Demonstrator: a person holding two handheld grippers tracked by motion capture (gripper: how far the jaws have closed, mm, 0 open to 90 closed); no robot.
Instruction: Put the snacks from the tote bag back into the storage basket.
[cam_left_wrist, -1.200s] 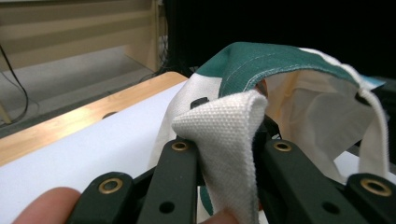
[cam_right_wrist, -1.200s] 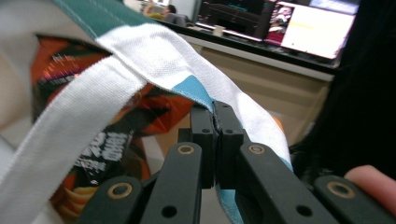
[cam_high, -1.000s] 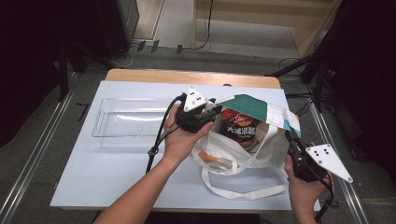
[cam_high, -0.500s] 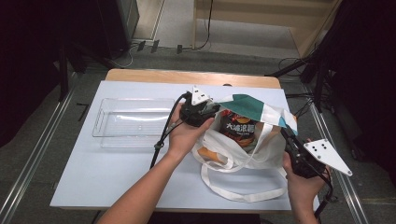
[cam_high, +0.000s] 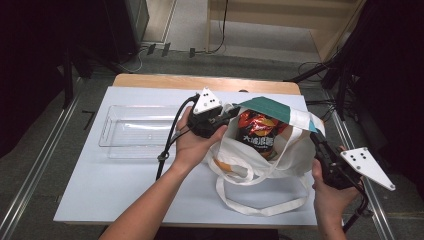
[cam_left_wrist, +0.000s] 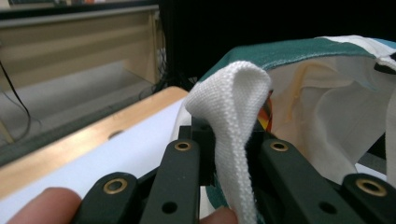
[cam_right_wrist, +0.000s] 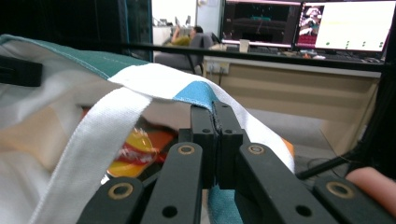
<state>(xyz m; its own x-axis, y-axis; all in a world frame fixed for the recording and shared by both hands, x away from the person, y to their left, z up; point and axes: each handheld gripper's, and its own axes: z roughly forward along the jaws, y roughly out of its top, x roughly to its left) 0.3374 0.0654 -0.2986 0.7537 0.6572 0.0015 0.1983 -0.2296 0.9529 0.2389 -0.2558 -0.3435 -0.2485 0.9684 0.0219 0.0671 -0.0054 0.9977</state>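
A white cloth tote bag (cam_high: 260, 162) with a green, white and blue rim lies on the white table, its mouth held apart by both grippers. An orange and black snack packet (cam_high: 256, 132) sits inside it. My left gripper (cam_high: 227, 114) is at the bag's left rim. Its jaws have just been closing and now pinch a white handle strap (cam_left_wrist: 231, 93) between them, as the left gripper view (cam_left_wrist: 231, 140) shows. My right gripper (cam_high: 316, 140) is shut on the bag's striped right rim (cam_right_wrist: 196, 91), pads (cam_right_wrist: 203, 122) pressed together over the cloth.
An empty clear plastic tray (cam_high: 135, 131) lies left of the bag, behind my left forearm. A loose loop of the bag's other strap (cam_high: 260, 202) trails toward the table's front edge. Metal rails run along both sides of the table (cam_high: 100, 190).
The left jaws have closed on the white strap and the hand has lifted a little, pulling the bag's left rim up. The right gripper has held still on the rim.
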